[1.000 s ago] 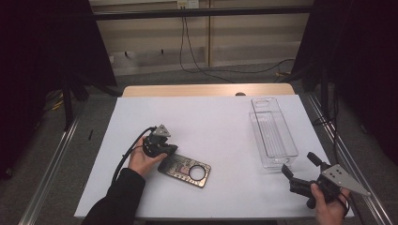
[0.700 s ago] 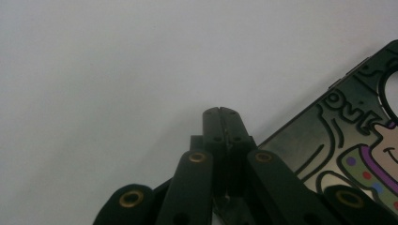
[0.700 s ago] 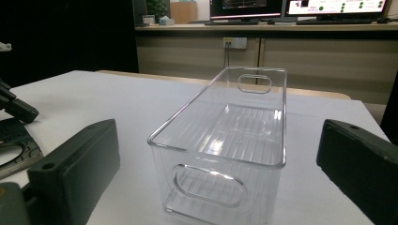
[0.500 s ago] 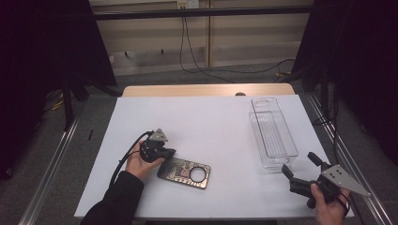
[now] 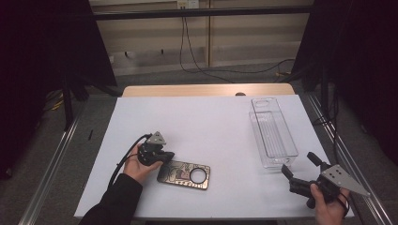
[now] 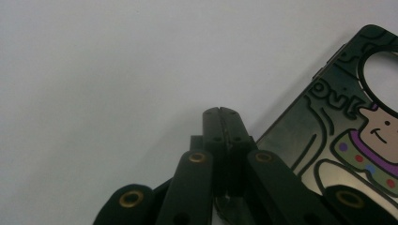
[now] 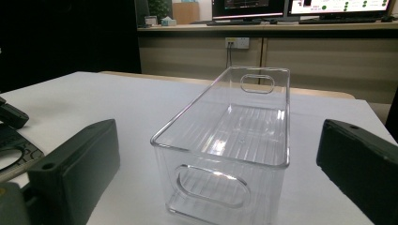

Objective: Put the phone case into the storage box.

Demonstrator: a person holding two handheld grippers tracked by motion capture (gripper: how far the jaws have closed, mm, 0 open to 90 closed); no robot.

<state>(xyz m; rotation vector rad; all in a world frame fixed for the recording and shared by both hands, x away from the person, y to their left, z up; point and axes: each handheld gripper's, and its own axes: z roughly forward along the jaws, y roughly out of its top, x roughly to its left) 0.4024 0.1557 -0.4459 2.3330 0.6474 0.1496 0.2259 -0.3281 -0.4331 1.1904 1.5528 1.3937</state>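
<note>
- High view: a person's left hand is holding the left gripper low over the white table, with its tip lying at the left end of a flat, dark, glossy phone case printed with a cartoon figure and pierced by a round hole.
- High view: the phone case is lying flat near the front edge of the table, left of centre and well apart from the clear plastic rectangular bin, which is standing at the right side.
- Left gripper view: the left gripper is showing its two black jaws pressed together, with nothing between them; the tips are sitting over the white surface, just beside the edge of the phone case. This view is revealing the case's purple-collared cartoon figure and lettering, which are too small to read from above.
- High view: the right gripper is hovering at the front right corner, pointing toward the bin's near end.
- Right gripper view: the right gripper is holding its jaws wide apart, framing the near end wall of the bin, whose oval handle cut-outs and ribbed floor are showing here.
</note>
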